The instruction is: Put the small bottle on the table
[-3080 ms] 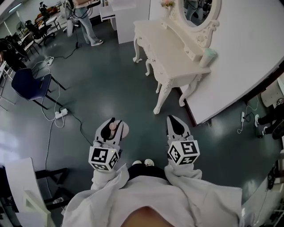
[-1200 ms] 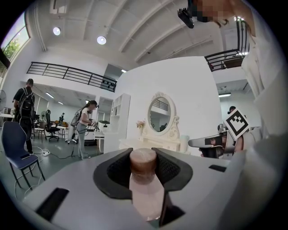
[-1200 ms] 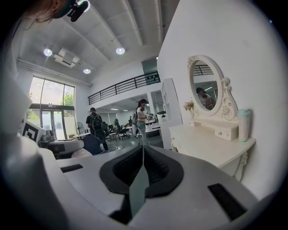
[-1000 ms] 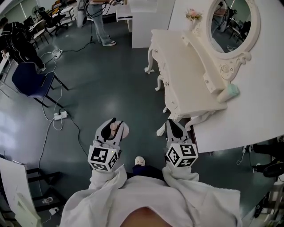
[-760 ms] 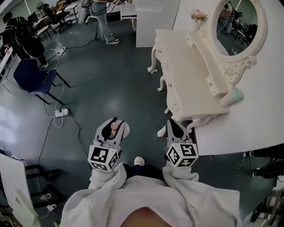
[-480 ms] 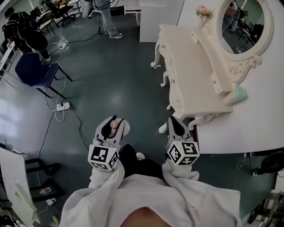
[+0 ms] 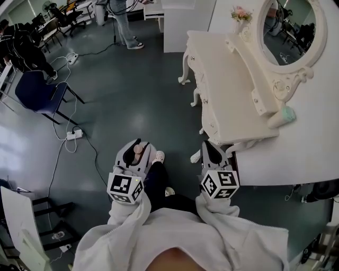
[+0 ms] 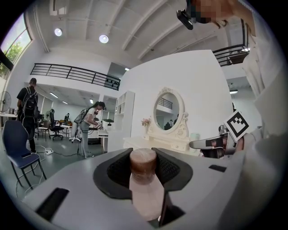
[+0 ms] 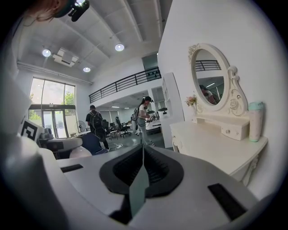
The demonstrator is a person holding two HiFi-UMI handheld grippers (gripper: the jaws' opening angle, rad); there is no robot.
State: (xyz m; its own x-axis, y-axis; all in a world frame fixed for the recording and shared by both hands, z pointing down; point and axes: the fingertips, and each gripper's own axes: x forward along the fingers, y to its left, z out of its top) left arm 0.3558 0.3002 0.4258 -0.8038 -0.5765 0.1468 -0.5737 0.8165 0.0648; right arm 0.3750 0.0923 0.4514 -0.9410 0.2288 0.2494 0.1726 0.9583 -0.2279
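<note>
A small pale pink bottle with a brown cap stands upright between the jaws of my left gripper, which is shut on it above the dark floor. In the left gripper view the bottle fills the gap between the pads. My right gripper is shut with nothing in it; its jaws meet in the right gripper view. The white dressing table stands ahead and to the right, its near corner just beyond the right gripper. Its top is mostly bare.
On the table's back shelf are an oval mirror, a teal-capped bottle and a flower vase. A white wall runs along the right. A blue chair and a power strip are at the left. People stand far back.
The dressing table has come nearer to the grippers. A leg and shoe now show between the two grippers. Both grippers keep their hold and spacing.
</note>
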